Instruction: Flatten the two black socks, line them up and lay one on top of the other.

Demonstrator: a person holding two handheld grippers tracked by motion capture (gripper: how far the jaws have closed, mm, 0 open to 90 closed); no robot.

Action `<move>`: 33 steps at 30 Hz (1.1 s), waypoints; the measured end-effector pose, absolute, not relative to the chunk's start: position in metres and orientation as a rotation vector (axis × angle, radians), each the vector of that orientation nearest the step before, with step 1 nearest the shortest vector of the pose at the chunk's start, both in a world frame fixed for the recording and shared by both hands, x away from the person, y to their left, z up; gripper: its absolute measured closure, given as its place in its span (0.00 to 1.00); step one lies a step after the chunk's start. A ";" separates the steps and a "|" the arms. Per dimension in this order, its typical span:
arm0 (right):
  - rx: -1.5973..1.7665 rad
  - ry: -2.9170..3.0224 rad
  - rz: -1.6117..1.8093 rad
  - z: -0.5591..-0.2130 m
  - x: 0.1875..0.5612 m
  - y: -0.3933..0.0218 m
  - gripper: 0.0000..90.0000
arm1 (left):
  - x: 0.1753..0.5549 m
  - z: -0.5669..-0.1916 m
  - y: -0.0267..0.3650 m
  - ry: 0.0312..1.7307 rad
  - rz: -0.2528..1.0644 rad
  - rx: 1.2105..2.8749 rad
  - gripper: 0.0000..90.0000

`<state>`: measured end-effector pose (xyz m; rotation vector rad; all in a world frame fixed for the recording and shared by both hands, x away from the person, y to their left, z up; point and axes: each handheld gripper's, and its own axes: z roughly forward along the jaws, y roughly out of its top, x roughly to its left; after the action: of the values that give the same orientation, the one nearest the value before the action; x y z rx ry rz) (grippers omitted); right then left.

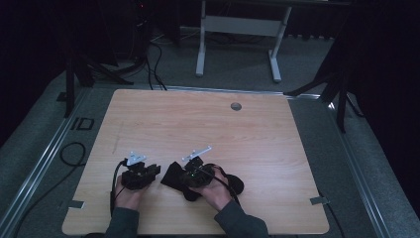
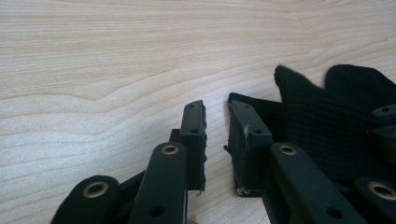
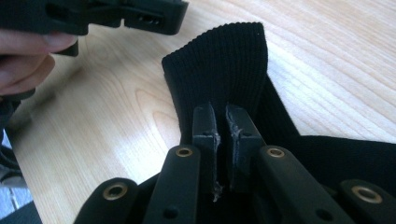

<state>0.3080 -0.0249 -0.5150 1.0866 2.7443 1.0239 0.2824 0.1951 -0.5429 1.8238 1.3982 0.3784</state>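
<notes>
Nearest, the right gripper has its jaws almost closed, pinching the ribbed cuff of a black sock; the cuff stands up beyond the jaw tips, and the sock's body runs off to the right over the desk. Just left, the left gripper holds its jaws partly open over bare wood, nothing between them; the sock lies against the outer side of its right jaw. Farther off, the desk surface continues.

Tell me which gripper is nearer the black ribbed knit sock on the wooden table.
Right. The right gripper is shut on the black ribbed knit sock; the left gripper stands open just beside its edge, not holding it.
</notes>
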 end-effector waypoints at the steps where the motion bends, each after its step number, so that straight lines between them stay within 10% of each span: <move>1: 1.085 2.747 1.009 -0.515 0.308 -0.024 0.93 | 0.282 -0.543 0.195 1.397 0.378 1.824 0.85; 33: 1.001 2.835 0.916 -0.528 0.318 -0.008 0.92 | 0.278 -0.540 0.179 1.280 0.378 1.901 0.86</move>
<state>0.3182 -0.0084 -0.5280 1.0014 2.8354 0.9163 0.2782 0.1794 -0.5398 1.9014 1.2803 0.3777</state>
